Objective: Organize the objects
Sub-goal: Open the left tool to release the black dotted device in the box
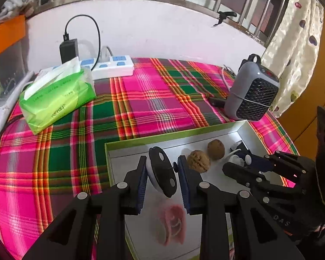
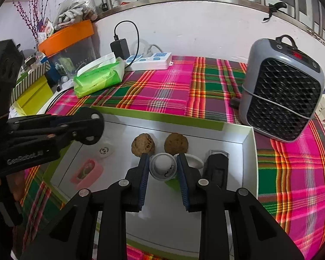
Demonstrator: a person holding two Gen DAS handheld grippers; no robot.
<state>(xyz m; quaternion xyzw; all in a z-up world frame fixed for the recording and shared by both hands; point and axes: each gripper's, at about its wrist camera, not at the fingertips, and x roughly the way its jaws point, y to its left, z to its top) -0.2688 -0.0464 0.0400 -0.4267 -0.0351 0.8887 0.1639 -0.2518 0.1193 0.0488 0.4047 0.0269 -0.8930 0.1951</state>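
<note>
My left gripper [image 1: 162,173] is clamped on a black-and-white disc [image 1: 161,172] at centre frame over the white tray [image 1: 119,164]. My right gripper [image 2: 163,169] pinches a small white bottle [image 2: 162,166] — lower body hidden. Two walnuts [image 2: 159,144] lie just beyond; the pink item [image 1: 172,223] below is blurred.

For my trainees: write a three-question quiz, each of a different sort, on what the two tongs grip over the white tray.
1. True or false: two brown walnuts lie in the green-rimmed white tray.
2. The left tongs grip: A a black round disc; B the green tissue pack.
3. Fill in: the right tongs are shut on a small white ___.

Key: 1 true; 2 A; 3 bottle.
</note>
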